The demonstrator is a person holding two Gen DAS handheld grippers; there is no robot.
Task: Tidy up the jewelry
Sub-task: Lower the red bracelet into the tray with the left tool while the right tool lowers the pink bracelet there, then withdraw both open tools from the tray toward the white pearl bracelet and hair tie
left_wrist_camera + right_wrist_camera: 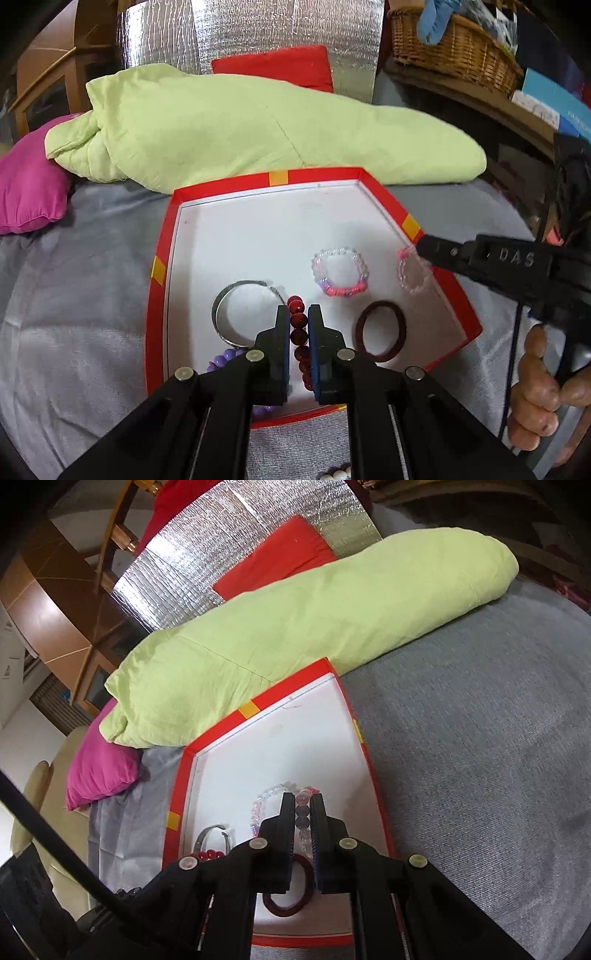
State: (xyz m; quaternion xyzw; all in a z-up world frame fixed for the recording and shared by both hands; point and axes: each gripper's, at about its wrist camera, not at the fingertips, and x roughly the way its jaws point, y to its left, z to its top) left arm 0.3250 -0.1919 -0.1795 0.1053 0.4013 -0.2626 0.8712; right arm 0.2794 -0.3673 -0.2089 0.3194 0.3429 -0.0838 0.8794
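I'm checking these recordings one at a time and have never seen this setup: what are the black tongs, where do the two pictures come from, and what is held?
No robot: a person holds a hand-squeezed gripper in each hand, each carrying a camera looking along its fingers. One picture per gripper. The left gripper is shut on a red bead bracelet; the right gripper is shut on a clear and purple bead bracelet. Both hang over a red box lid on a grey bedspread. In it lie a silver cuff, a dark red ring and a clear and pink bracelet.
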